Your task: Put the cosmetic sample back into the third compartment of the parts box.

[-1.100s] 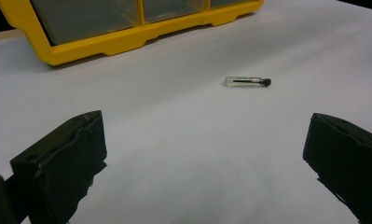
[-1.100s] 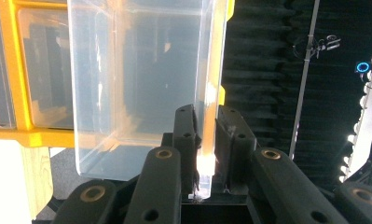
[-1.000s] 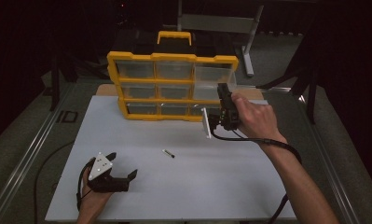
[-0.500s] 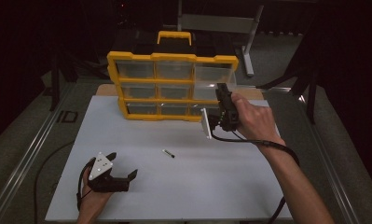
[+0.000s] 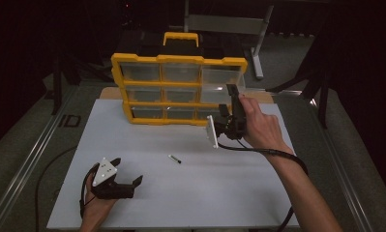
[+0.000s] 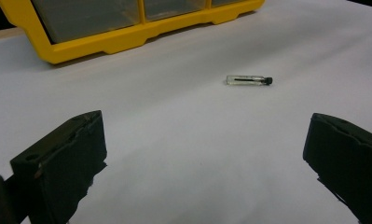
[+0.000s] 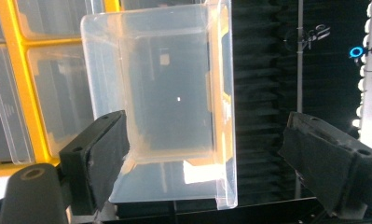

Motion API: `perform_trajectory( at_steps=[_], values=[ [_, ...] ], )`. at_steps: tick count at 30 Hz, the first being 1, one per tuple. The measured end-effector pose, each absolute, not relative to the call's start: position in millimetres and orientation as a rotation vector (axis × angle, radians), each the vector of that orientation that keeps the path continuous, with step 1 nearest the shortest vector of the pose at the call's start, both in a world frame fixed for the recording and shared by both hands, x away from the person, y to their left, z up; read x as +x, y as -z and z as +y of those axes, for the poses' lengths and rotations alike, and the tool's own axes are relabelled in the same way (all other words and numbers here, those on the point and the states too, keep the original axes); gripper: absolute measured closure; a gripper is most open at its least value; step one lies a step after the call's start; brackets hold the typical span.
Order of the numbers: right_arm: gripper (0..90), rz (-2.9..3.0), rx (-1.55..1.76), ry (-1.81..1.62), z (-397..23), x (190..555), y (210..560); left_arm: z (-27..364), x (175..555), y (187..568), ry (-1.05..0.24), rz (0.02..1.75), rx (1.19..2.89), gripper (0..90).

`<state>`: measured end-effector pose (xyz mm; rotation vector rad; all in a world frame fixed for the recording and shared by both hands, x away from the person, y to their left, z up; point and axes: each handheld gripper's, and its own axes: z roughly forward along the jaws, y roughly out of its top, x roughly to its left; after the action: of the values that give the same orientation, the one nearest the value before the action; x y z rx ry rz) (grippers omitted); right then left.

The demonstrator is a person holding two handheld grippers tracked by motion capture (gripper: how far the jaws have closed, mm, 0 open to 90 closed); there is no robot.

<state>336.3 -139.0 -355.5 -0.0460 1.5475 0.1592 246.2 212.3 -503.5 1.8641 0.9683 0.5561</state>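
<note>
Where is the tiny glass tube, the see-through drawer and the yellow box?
tiny glass tube (image 6: 249, 80): left gripper view, middle of its clear body.
see-through drawer (image 7: 169, 98): right gripper view, its clear bottom wall.
yellow box (image 5: 178, 59): high view, top edge of frame.

The yellow drawer organizer (image 5: 178, 89) stands upright along the far edge of the counter (image 5: 258, 193), walling off that side. A clear drawer (image 7: 165, 93) juts out from its right column, narrowing the room near the far right corner. Mid-counter lies a small vial (image 5: 174, 158), the sole low obstacle there. The near right corner and left edge lie open for passage.
</note>
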Motion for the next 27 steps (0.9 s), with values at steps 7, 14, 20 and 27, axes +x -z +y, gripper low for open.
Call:
perform_trajectory(
  at_steps=[7,14,20,27],
  values=[
    [12.8,1.546,-0.038,-0.171,-140.6,333.2,362.9,212.1,246.3,504.0,-0.559,0.974,1.872,0.2],
    [12.5,1.561,-0.036,-0.179,-140.5,328.4,372.3,212.3,246.1,504.0,-0.56,0.976,1.868,0.2],
    [12.5,1.574,-0.023,-0.204,-141.6,320.9,385.0,212.3,246.2,504.2,-0.558,0.975,1.872,0.2],
    [12.5,1.602,-0.006,-0.236,-141.8,311.1,403.4,212.0,246.2,504.2,-0.558,0.974,1.874,0.2]
  ],
)
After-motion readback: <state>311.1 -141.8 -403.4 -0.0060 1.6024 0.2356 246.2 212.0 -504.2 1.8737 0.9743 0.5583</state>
